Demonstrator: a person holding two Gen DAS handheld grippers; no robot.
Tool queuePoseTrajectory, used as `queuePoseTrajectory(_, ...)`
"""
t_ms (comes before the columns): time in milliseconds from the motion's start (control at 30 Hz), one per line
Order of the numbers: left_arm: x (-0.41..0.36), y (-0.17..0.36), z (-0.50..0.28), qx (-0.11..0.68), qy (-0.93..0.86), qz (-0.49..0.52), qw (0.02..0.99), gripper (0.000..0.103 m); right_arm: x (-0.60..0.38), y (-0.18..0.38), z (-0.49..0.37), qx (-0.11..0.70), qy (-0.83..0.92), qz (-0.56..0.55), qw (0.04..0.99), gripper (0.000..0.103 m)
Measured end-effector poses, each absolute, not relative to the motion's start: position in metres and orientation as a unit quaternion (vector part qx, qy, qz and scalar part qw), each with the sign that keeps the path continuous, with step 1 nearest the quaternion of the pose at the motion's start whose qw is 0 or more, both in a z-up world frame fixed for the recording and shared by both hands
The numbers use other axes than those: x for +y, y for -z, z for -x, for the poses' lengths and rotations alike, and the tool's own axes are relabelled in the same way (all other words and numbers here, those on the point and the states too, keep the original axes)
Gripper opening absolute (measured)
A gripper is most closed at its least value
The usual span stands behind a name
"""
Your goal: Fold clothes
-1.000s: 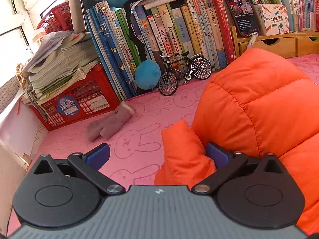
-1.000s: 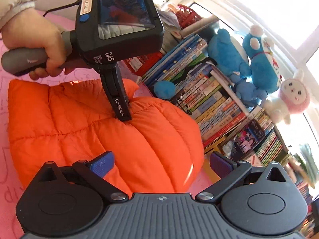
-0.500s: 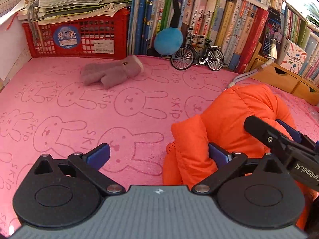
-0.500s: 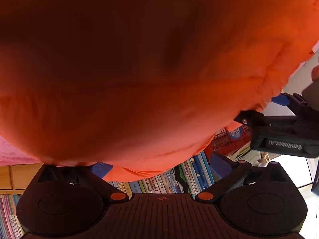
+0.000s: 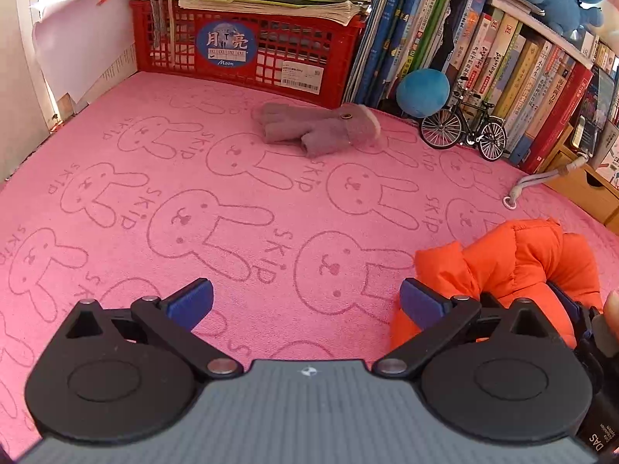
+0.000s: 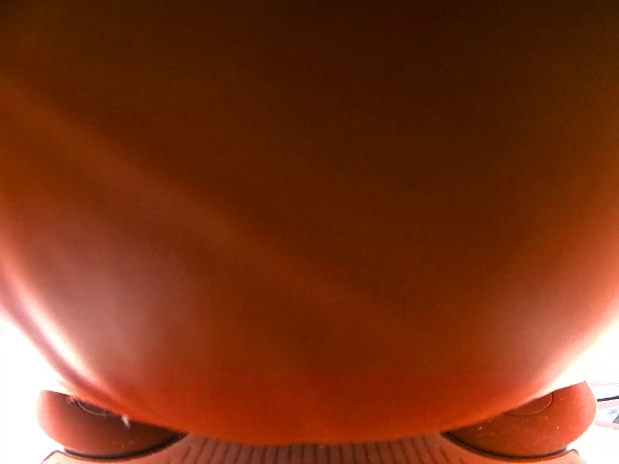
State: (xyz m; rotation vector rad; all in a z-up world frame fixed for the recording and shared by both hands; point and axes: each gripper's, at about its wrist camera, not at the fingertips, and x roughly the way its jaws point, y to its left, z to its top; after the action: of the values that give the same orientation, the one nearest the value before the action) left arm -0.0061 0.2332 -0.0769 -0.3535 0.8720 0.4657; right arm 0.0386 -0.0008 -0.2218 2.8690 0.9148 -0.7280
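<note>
The left gripper (image 5: 305, 301) is spread wide over the pink mat (image 5: 162, 178), holding nothing. The orange jacket (image 5: 518, 266) lies bunched at the near right, touching its right finger. In the right wrist view, orange fabric covers the fingers, so I cannot tell the right gripper's state. A grey glove (image 5: 321, 131) lies far.

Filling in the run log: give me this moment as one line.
left gripper: jaws open, empty | right gripper: hidden by orange jacket | jacket bunched on pink mat | grey glove untouched | fold unfinished
</note>
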Motion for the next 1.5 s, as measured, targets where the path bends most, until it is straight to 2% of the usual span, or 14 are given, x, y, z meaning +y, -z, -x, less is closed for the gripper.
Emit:
queuePoseTrajectory(200, 0.205, 0.056, 0.037, 0.417, -0.212, 0.130, 0.874, 0.103, -0.003, 0.210, -0.042, 0.311, 0.220, -0.923, -0.057, 0.103)
queuePoseTrajectory(333, 0.175, 0.037, 0.056, 0.404, -0.196, 0.097, 0.888, 0.103, -0.001, 0.168, -0.047, 0.288, 0.242, -0.897, -0.234, 0.103)
queuePoseTrajectory(433, 0.157, 0.028, 0.056, 0.392, -0.171, 0.077, 0.901, 0.103, 0.008, 0.122, -0.050, 0.195, 0.217, -0.854, -0.432, 0.103)
queuePoseTrajectory(500, 0.145, 0.034, 0.047, 0.399, -0.157, 0.057, 0.902, 0.103, 0.003, 0.086, -0.053, 0.084, 0.181, -0.794, -0.574, 0.103)
queuePoseTrajectory(567, 0.134, 0.046, 0.035, 0.411, -0.148, 0.035, 0.899, 0.103, -0.014, 0.052, -0.053, -0.031, 0.151, -0.699, -0.698, 0.103)
queuePoseTrajectory(667, 0.120, 0.063, 0.018, 0.422, -0.139, 0.005, 0.896, 0.103, -0.061, 0.028, -0.030, -0.150, 0.153, -0.544, -0.811, 0.103)
queuePoseTrajectory(800, 0.107, 0.076, -0.002, 0.410, -0.132, -0.024, 0.902, 0.103, -0.133, 0.054, 0.041, -0.193, 0.208, -0.458, -0.842, 0.103)
queuePoseTrajectory(1033, 0.096, 0.089, -0.029, 0.406, -0.138, -0.038, 0.903, 0.103, -0.116, 0.118, 0.127, -0.199, 0.269, -0.393, -0.857, 0.103)
queuePoseTrajectory(1233, 0.092, 0.095, -0.028, 0.406, -0.148, -0.051, 0.901, 0.103, -0.099, 0.120, 0.098, -0.209, 0.218, -0.295, -0.906, 0.102)
queuePoseTrajectory(1400, 0.102, 0.083, -0.020, 0.429, -0.163, -0.043, 0.887, 0.103, -0.143, 0.129, 0.055, -0.303, 0.121, -0.184, -0.927, 0.102)
queuePoseTrajectory(1500, 0.099, 0.070, -0.004, 0.433, -0.172, -0.064, 0.883, 0.103, -0.163, 0.128, 0.058, -0.325, 0.110, -0.157, -0.926, 0.102)
